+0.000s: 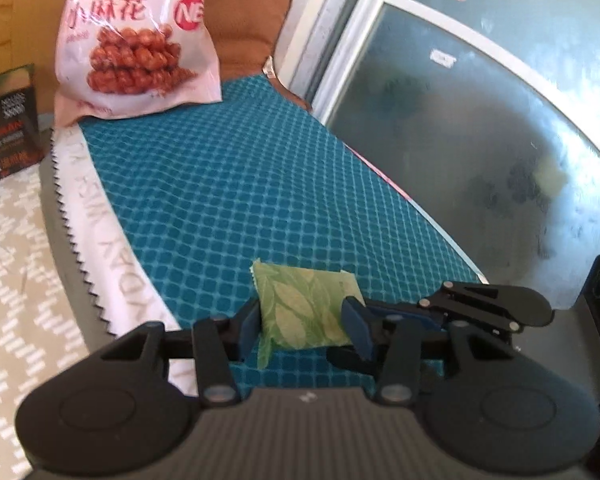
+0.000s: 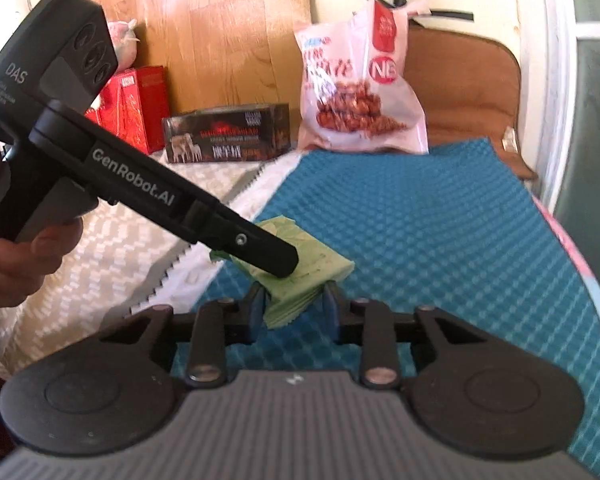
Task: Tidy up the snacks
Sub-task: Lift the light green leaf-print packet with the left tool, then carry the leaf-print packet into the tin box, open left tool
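While both grippers crowd the near edge of the teal quilted mat (image 1: 236, 184), a small green leaf-printed snack packet (image 1: 306, 312) sits between them, resting on that mat. From the left wrist camera, the left gripper (image 1: 306, 328) has its blue-padded fingers (image 1: 360, 332) pressed against the packet's two sides, pinching it. From the right wrist camera, the right gripper (image 2: 294, 306) straddles the packet's near corner; its pads stand just beside the wrapper, but whether they actually clamp it I cannot tell. Left of the mat lies a white cloth with a zigzag edge (image 1: 100, 216). Farther back, a pink bag of fried dough twists (image 2: 360, 92) stands upright at the mat's far end, against a brown cushion (image 2: 464, 92). Beside the bag lies a dark printed box (image 2: 228, 132), with a red box (image 2: 140, 108) behind it.
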`<state>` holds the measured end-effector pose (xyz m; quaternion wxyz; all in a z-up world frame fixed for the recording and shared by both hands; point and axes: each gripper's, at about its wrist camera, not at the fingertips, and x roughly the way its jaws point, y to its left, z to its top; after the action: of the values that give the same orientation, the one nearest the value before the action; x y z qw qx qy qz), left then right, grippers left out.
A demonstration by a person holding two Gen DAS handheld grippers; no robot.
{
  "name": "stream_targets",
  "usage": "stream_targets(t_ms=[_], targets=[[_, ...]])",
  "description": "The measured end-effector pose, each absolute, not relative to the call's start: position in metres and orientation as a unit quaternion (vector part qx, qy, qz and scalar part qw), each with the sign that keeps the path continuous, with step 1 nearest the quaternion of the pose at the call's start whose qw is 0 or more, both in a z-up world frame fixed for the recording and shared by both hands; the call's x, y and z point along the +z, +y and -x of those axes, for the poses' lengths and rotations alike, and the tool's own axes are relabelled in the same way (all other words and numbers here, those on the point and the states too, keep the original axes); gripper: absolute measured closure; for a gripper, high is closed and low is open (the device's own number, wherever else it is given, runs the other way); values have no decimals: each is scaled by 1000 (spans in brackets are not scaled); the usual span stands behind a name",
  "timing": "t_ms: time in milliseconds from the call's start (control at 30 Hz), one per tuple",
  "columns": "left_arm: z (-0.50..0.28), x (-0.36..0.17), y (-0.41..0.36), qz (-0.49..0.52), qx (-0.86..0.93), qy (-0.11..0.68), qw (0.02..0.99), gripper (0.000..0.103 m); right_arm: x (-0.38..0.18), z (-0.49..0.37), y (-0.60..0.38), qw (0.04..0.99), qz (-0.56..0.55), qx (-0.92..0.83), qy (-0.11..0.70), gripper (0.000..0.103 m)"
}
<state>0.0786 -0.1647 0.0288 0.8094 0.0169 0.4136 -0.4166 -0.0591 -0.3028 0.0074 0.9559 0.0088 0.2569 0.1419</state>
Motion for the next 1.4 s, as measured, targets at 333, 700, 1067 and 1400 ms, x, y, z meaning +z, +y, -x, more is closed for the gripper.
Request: stream_targets(t_ms=[333, 700, 1067, 1400], targets=[[-92, 7, -155, -14, -397, 438, 807, 59, -11, 39, -286, 944, 11, 159, 290, 65], [-155, 55, -101, -1, -321, 378, 868, 62, 22, -52, -249, 940, 6, 216, 264, 68], [-292, 134, -73, 7, -223, 322, 920, 62, 85, -229, -225, 945, -27, 254, 206, 68], [-345, 79, -68, 13, -185, 363, 913, 53, 44, -282, -204, 941, -8, 233, 244, 45]])
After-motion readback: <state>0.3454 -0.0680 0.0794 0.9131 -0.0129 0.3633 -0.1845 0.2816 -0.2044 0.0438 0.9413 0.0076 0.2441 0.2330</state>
